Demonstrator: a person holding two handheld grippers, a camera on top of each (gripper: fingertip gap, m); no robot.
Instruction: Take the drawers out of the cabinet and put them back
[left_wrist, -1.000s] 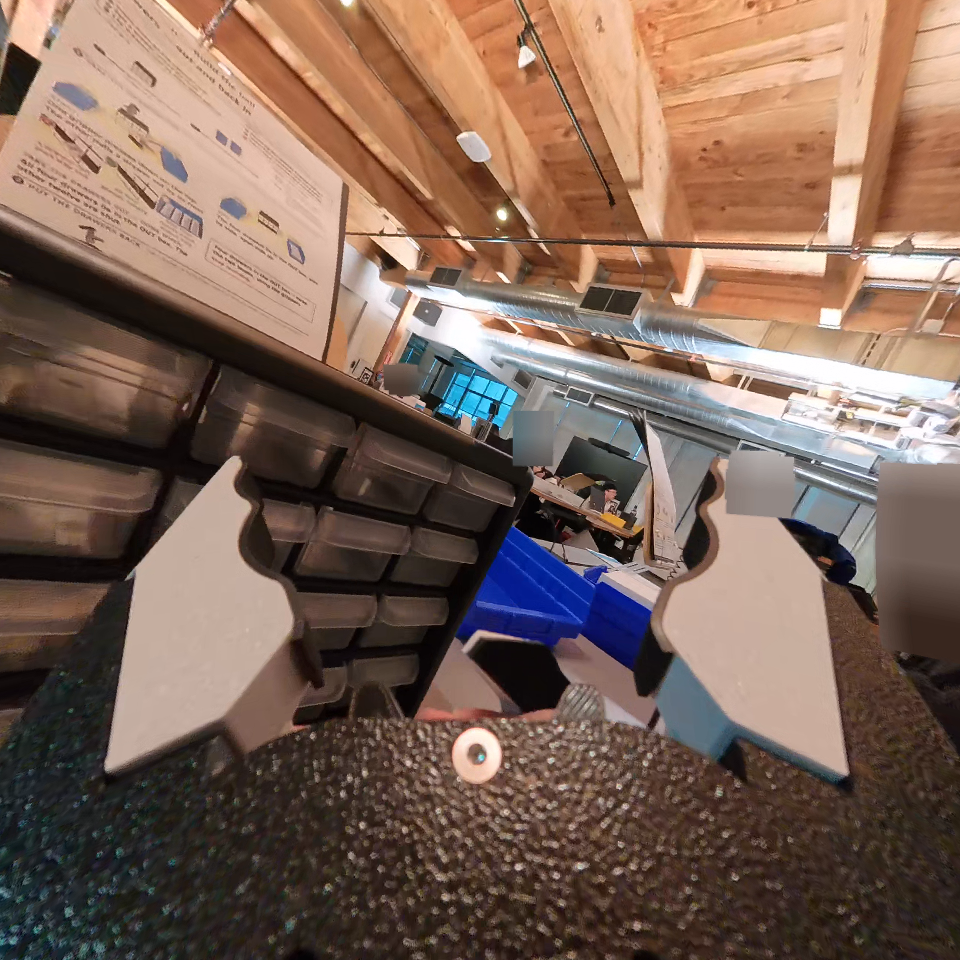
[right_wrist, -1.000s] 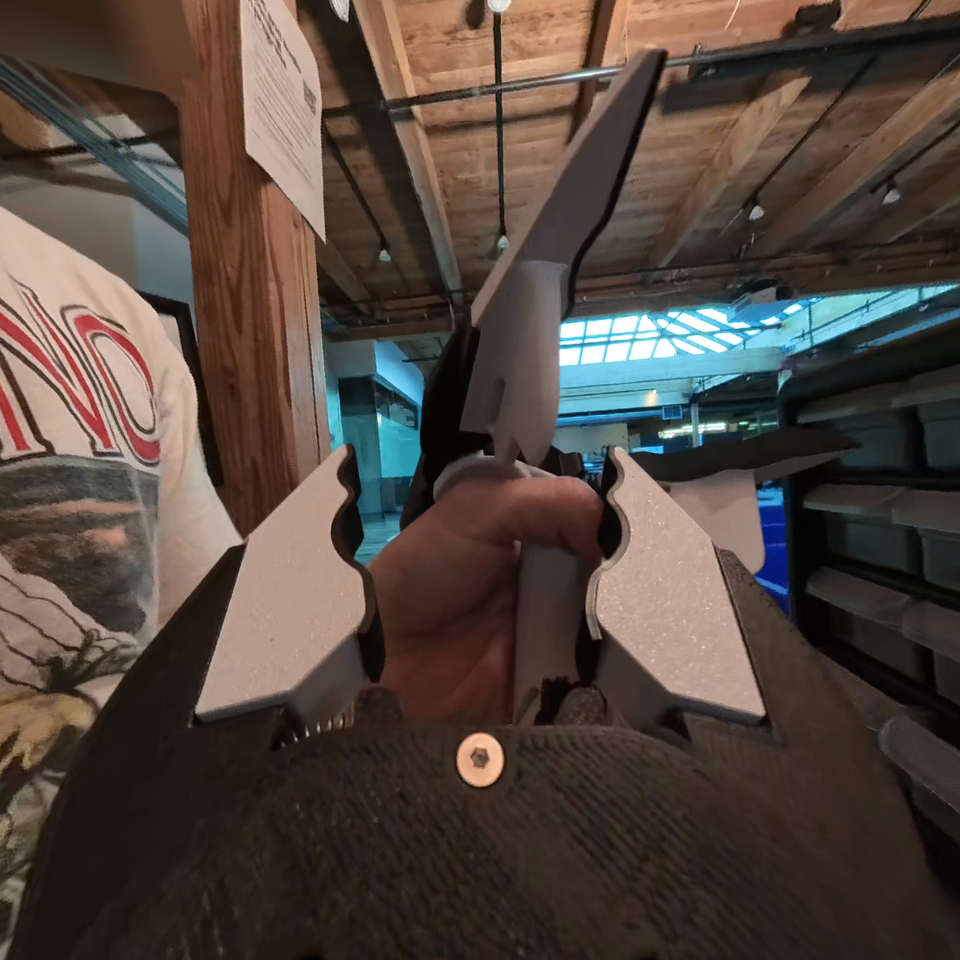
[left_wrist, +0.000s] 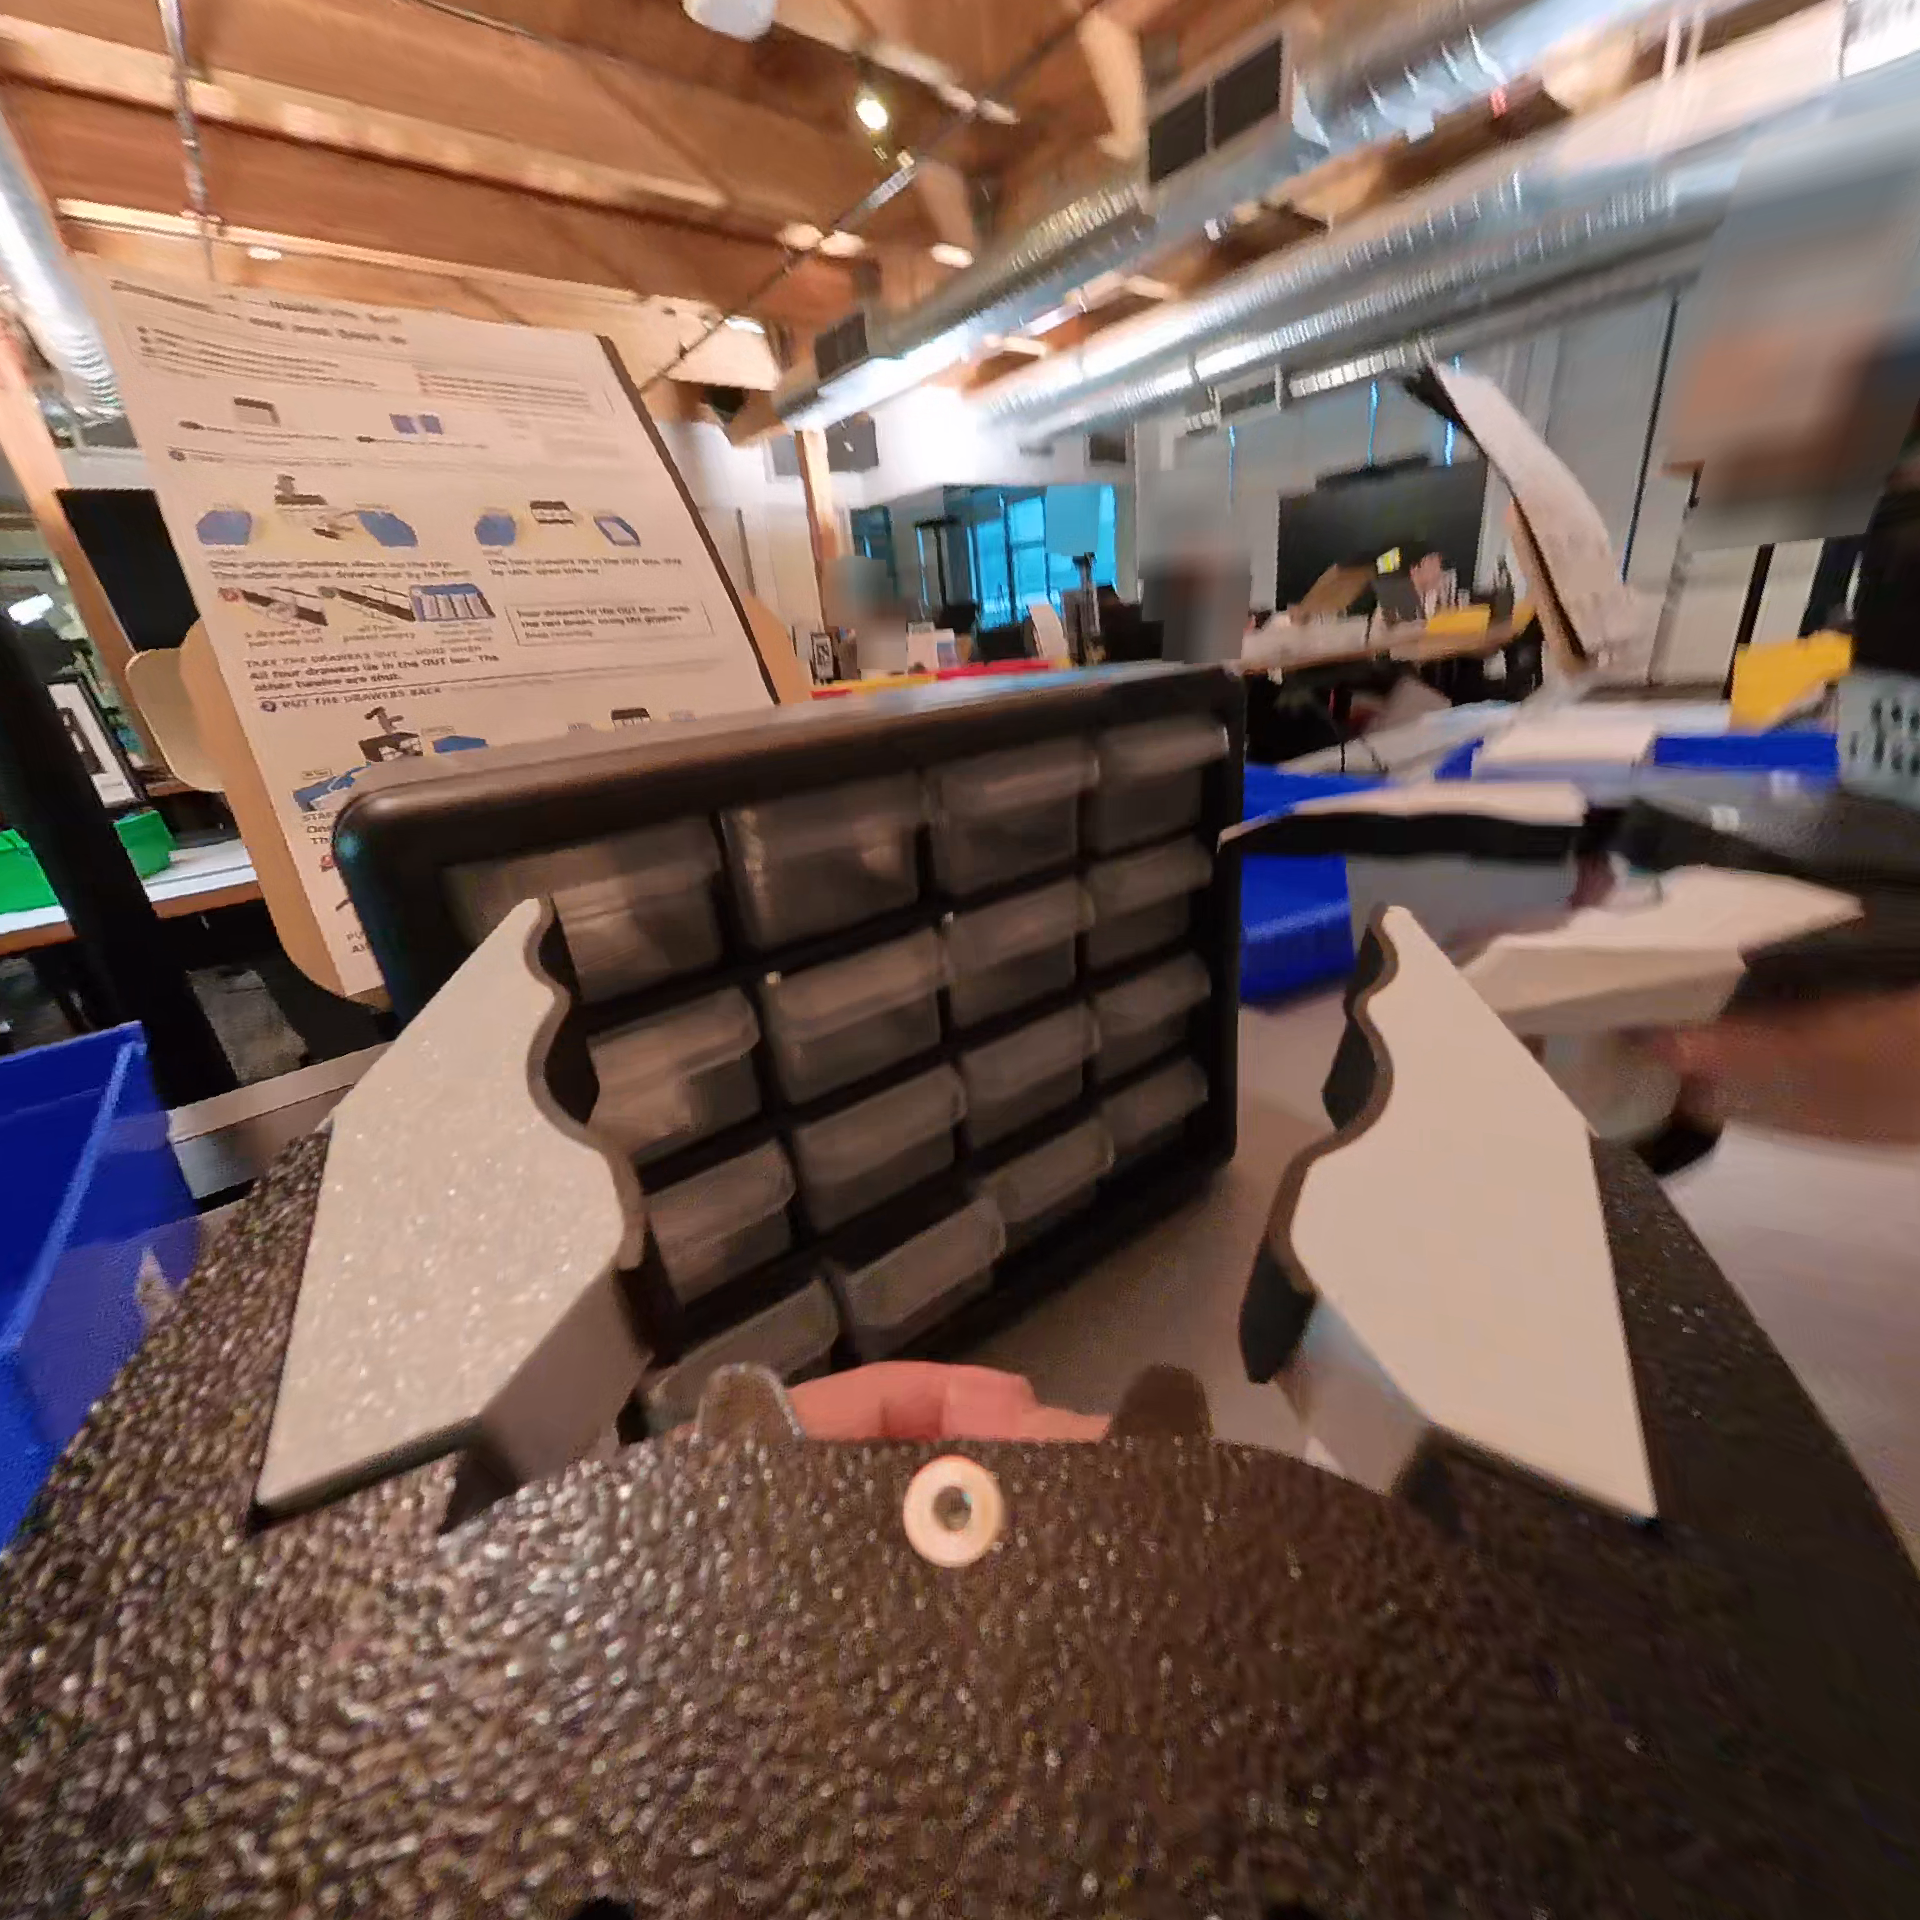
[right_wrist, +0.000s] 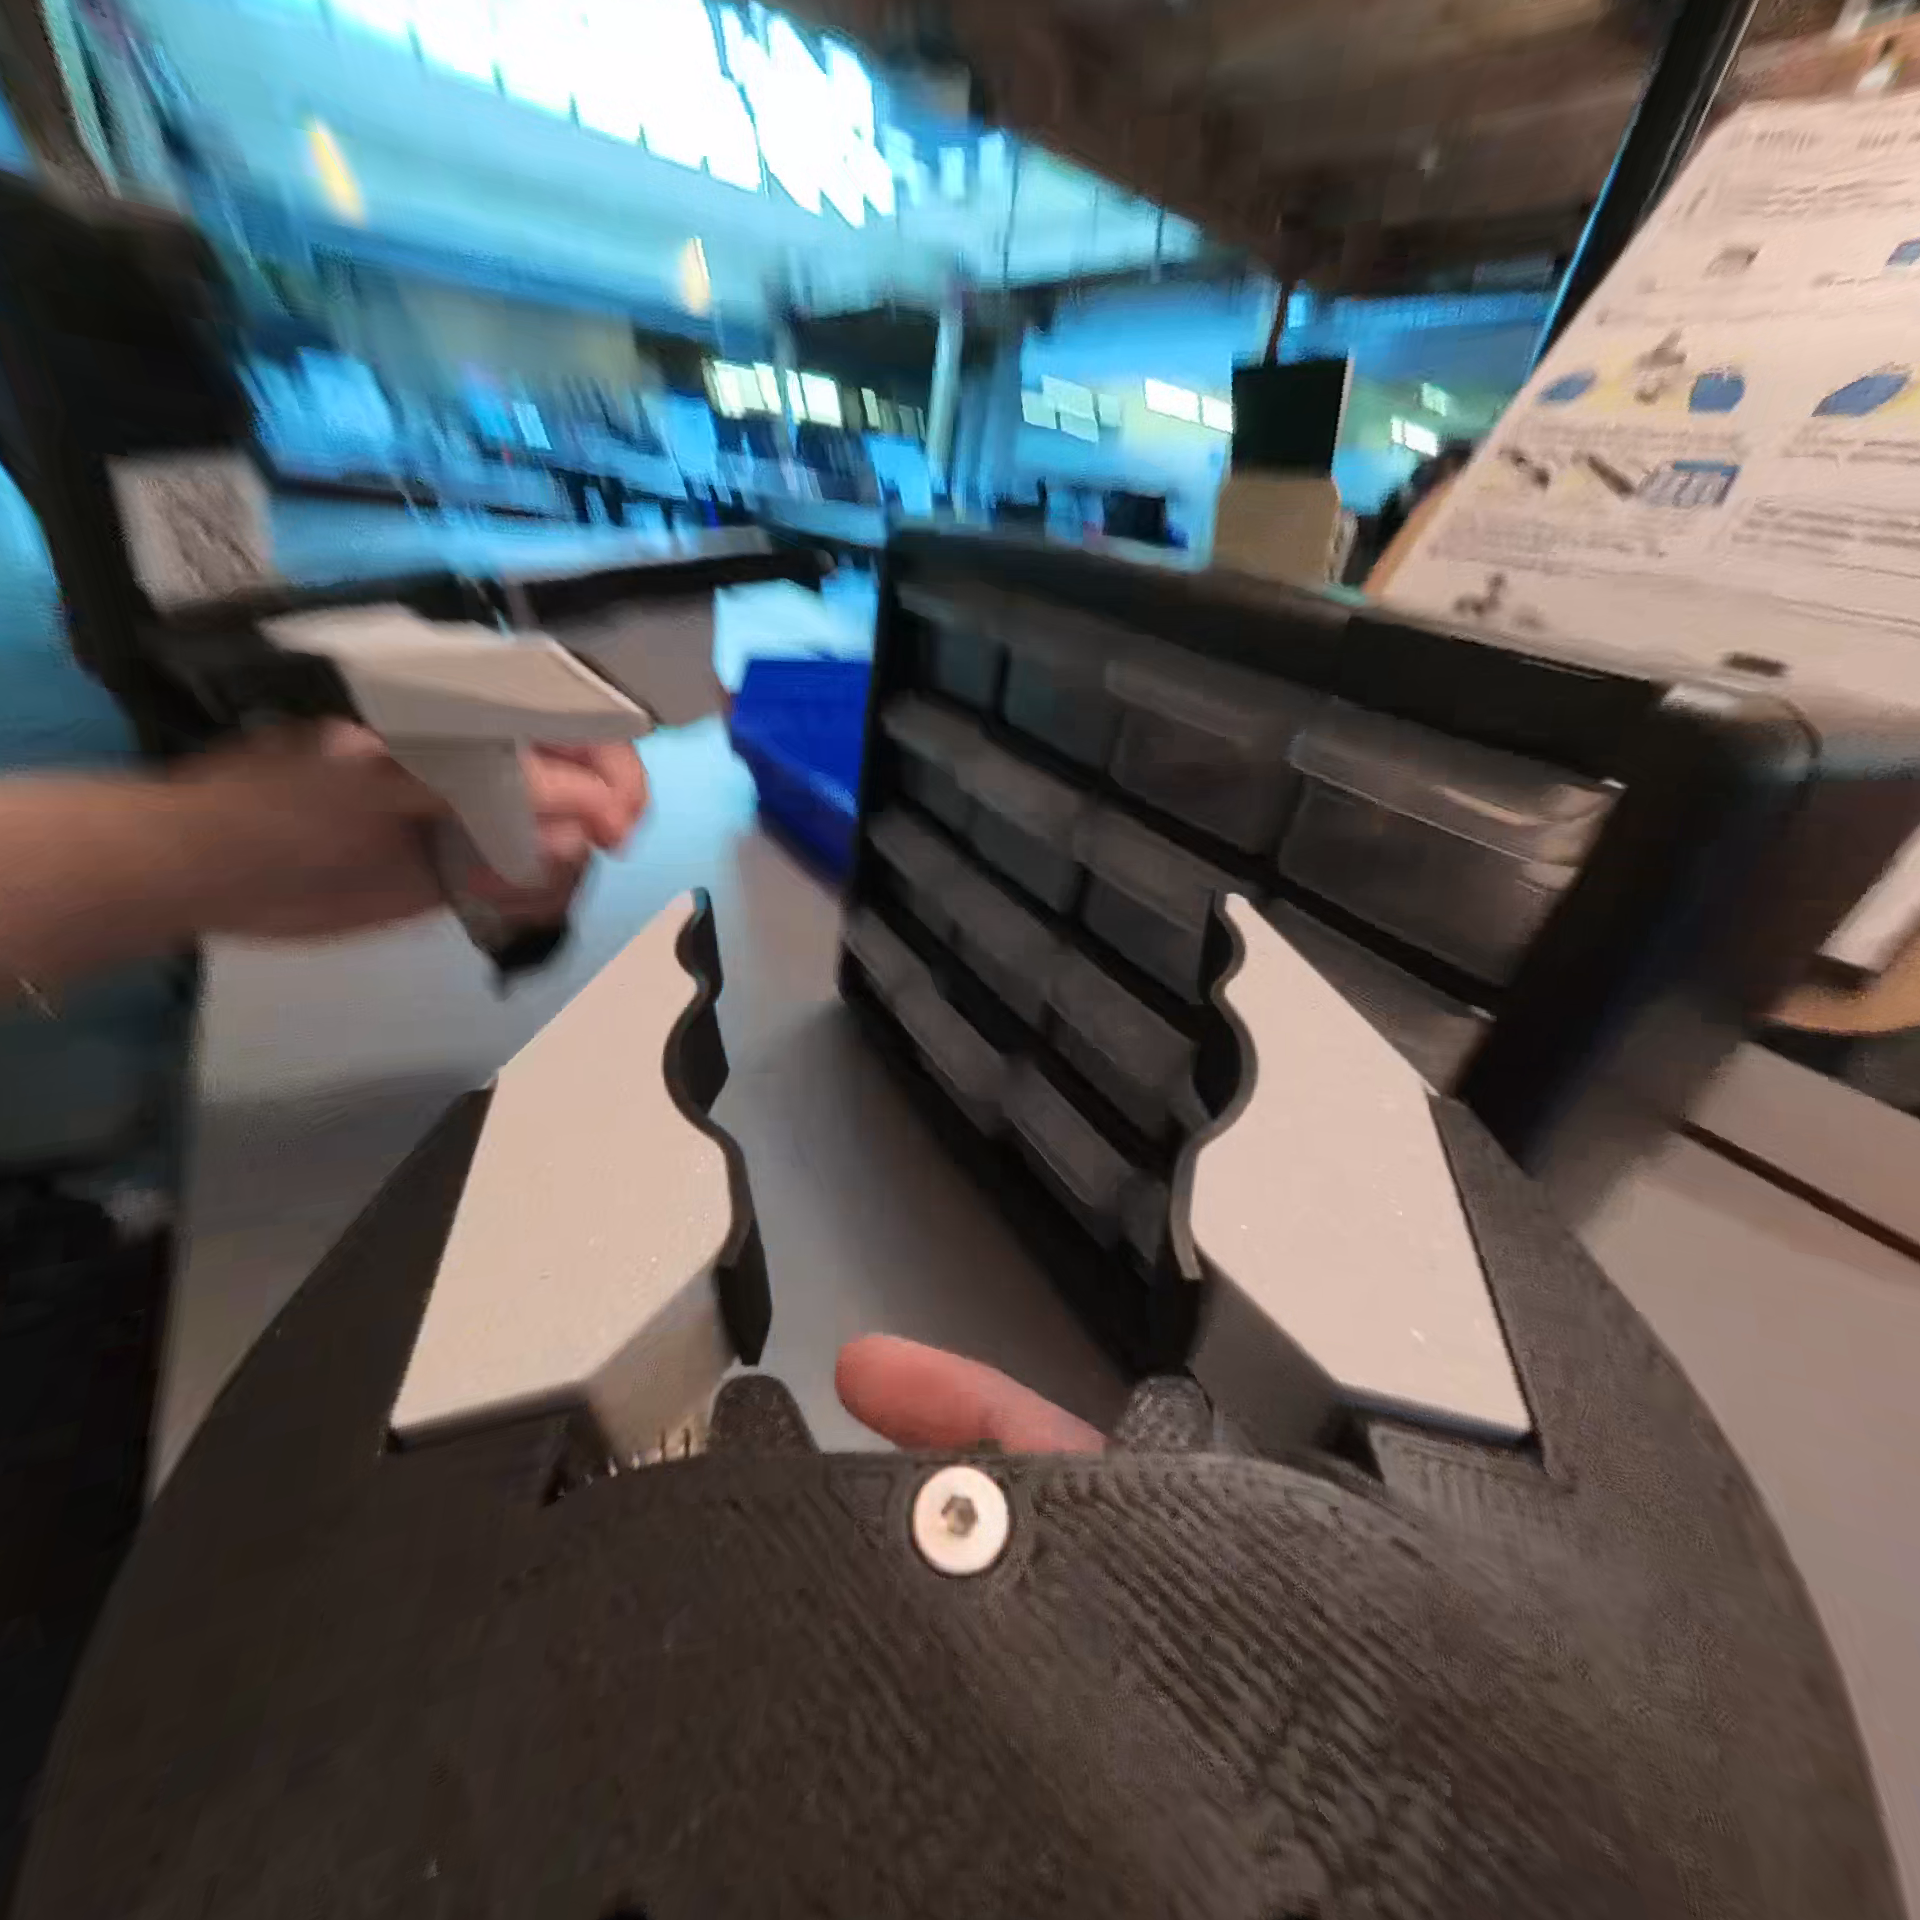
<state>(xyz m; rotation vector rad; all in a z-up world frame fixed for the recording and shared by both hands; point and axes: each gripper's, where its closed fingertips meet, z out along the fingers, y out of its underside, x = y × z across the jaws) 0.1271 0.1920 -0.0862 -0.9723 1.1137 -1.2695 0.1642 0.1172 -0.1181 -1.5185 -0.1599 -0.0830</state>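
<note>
My left gripper (left_wrist: 956, 1049) is spread wide, holding and touching nothing, aimed at the black drawer cabinet (left_wrist: 821, 977) standing upright on the grey table (left_wrist: 1818, 1299). My right gripper (right_wrist: 961, 1018) is also spread, empty, facing the cabinet (right_wrist: 1299, 831) from its left side. All visible drawers (left_wrist: 847, 1039) sit in their slots. A blue bin (left_wrist: 73, 1195) lies to the cabinet's left

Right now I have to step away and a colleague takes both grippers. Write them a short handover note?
Left gripper: open, empty, facing the cabinet front.
Right gripper: open, empty, angled at the cabinet from its right side.
Cabinet stands on the grey table; blue bins sit on either side of it.
Done: nothing visible; every drawer in view looks seated.
Left: pull the drawers out, then put them back.
</note>
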